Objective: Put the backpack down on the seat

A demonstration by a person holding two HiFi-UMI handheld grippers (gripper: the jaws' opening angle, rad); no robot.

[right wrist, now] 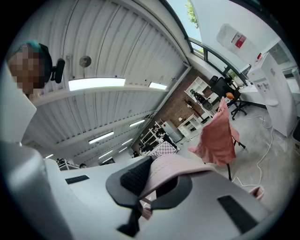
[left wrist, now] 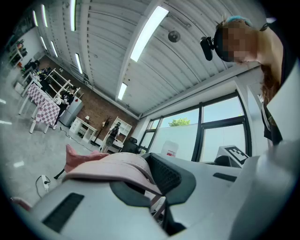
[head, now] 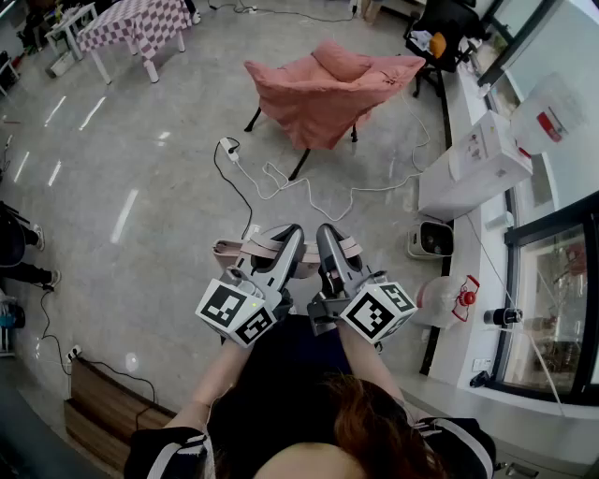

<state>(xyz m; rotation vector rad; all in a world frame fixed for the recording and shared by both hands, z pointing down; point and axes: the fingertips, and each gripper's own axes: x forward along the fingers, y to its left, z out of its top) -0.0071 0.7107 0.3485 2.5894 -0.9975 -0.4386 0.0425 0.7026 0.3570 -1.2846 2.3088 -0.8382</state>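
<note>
Head view: my left gripper (head: pixel 284 243) and right gripper (head: pixel 329 243) each clamp a soft strap (head: pixel 265 247) of the backpack (head: pixel 225 251), likely floppy; seat (head: pixel 318 98) at twelve o'clock.

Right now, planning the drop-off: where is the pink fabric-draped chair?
In the head view, the pink fabric-draped chair stands top centre, just beyond the white floor cable.

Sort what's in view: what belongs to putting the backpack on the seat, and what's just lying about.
Job:
backpack straps
left hand-held gripper, shut on a strap
right hand-held gripper, shut on a strap
chair

Lying about:
power strip
cable
checked table
heater
jug
white box
</note>
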